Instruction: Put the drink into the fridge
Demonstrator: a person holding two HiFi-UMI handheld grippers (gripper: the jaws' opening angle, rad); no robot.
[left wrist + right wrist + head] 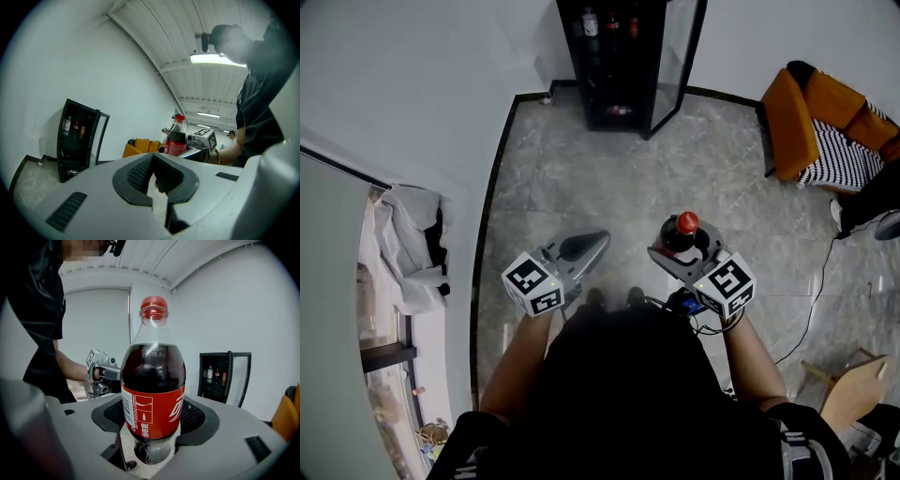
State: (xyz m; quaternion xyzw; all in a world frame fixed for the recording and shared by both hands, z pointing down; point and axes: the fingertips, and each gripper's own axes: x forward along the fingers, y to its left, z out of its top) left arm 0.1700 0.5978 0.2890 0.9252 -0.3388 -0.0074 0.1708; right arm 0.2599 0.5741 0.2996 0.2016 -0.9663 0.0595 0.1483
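Beyond bottle (680, 232), floor (581, 187), fridge door (675, 61) ajar

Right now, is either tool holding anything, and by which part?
The right tool grips the upright red-capped, red-labelled plastic cola bottle by its lower body, at the label's bottom edge. The left tool is shut on nothing.

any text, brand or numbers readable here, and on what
"1517", roughly, with the rest unclear: a faint stamped code on the cola bottle, at its shoulder.
Too small to read: fine print on the cola bottle's red label, beside part of a white logo.
Too small to read: labels on the fridge bottles.
No words: the left marker cube and right marker cube show square patterns only.
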